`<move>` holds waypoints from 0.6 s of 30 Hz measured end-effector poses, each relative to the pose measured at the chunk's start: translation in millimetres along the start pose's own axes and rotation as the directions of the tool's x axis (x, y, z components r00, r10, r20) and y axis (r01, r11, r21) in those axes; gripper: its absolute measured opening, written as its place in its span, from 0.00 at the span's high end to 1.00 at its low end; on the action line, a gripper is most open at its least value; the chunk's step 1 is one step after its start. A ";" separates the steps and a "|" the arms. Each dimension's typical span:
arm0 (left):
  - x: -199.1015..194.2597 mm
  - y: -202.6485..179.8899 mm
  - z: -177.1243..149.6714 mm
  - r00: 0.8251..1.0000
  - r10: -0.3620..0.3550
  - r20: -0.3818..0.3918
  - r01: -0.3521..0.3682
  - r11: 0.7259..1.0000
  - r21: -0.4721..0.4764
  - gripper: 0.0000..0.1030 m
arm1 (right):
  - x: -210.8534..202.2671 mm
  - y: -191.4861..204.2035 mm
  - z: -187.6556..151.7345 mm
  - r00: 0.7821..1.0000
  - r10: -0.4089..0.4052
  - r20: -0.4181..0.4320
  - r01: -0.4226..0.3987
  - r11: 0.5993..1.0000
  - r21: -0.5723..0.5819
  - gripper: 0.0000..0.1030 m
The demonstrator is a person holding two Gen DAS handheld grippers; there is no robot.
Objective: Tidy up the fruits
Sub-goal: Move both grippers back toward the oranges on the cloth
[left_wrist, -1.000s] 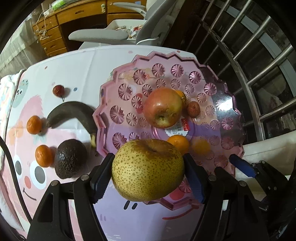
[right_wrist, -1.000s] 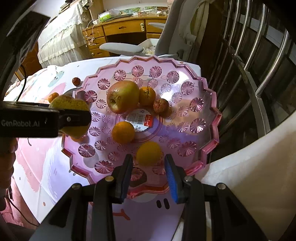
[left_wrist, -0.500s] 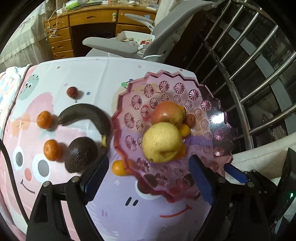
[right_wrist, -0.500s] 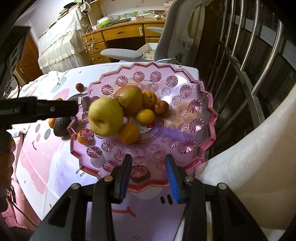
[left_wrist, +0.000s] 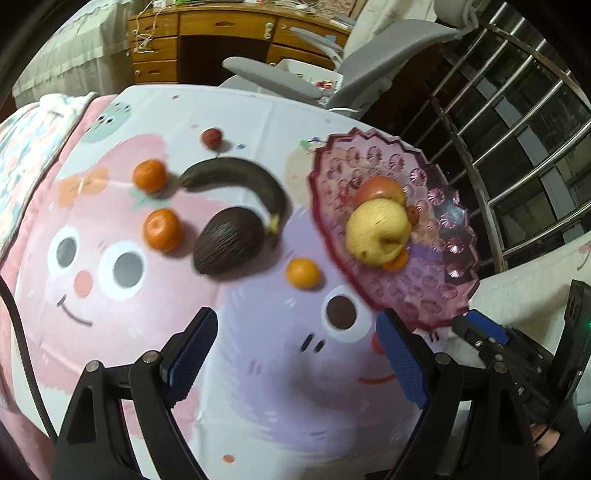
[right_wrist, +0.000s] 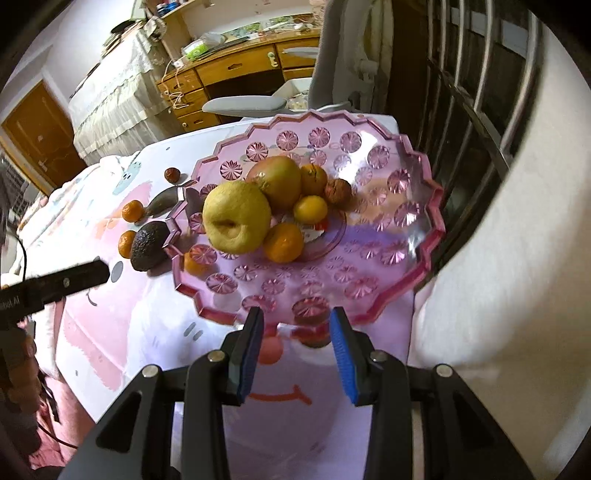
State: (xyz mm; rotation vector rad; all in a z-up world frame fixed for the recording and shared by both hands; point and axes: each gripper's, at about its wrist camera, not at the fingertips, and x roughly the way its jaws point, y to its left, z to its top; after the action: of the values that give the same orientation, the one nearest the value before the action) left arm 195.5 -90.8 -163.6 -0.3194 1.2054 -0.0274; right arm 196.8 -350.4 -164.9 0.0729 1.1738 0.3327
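Note:
The yellow pear (left_wrist: pixel 378 230) lies on the pink plate (left_wrist: pixel 332 155), leaning on the red apple (left_wrist: pixel 380 186) among several tangerines and a small brown fruit. On the cloth to the left of the plate lie a black banana (left_wrist: pixel 240 173), an avocado (left_wrist: pixel 229 242), three tangerines (left_wrist: pixel 303 273) and a small reddish fruit (left_wrist: pixel 211 137). My left gripper (left_wrist: pixel 295 317) hangs open and empty above the cloth, left of the plate. My right gripper (right_wrist: pixel 295 314) sits just under the plate's (right_wrist: pixel 424 236) near rim, its jaws a narrow gap apart with nothing pressed between them.
A metal railing (left_wrist: pixel 517 122) runs along the right behind the plate. A grey office chair (left_wrist: pixel 332 74) and a wooden desk (left_wrist: pixel 207 33) stand beyond the table's far edge. A white padded surface (right_wrist: pixel 498 258) borders the table on the right.
My left gripper opened and let the pear go onto the plate, then drew back to the left over the cloth. The right gripper stayed at the plate's near rim.

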 end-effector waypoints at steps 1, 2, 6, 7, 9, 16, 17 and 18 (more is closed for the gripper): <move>-2.4 6.4 -3.9 1.000 0.003 -0.003 -0.003 1.000 -0.002 0.16 | -1.3 1.0 -2.4 1.000 0.002 -0.003 -0.002 1.000 0.015 0.64; -4.9 12.8 -7.2 1.000 0.007 -0.008 -0.007 1.000 -0.003 0.16 | -2.3 2.3 -4.7 1.000 0.002 -0.005 -0.002 1.000 0.028 0.64; -15.6 36.8 -13.8 1.000 0.004 -0.016 -0.004 1.000 -0.015 0.16 | -4.8 8.2 -15.1 1.000 -0.007 -0.021 0.009 0.996 0.091 0.63; -19.1 44.1 -15.2 1.000 0.003 -0.016 -0.004 1.000 -0.015 0.16 | -5.5 10.8 -18.9 1.000 -0.008 -0.025 0.011 0.993 0.115 0.63; -25.0 58.1 -16.4 1.000 0.006 -0.017 -0.006 1.000 -0.011 0.16 | -5.9 14.1 -24.0 1.000 -0.009 -0.030 0.014 0.989 0.148 0.62; -42.4 97.3 -12.5 1.000 -0.011 -0.029 0.012 0.999 0.037 0.16 | -3.5 39.1 -46.5 0.999 -0.022 -0.048 0.036 0.953 0.299 0.60; -44.8 102.8 -11.1 0.999 -0.012 -0.031 0.014 0.999 0.051 0.16 | -2.7 43.3 -49.6 0.999 -0.022 -0.049 0.036 0.946 0.322 0.60; -46.6 107.5 -9.8 0.999 -0.014 -0.033 0.016 0.998 0.062 0.16 | -1.7 48.5 -53.0 0.999 -0.021 -0.048 0.037 0.936 0.350 0.60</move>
State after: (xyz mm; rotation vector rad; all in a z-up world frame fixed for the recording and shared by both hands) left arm 153.7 18.5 -151.8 -0.2738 1.2322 -0.0834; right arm 137.2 -311.0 -173.0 0.3618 1.2662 0.0951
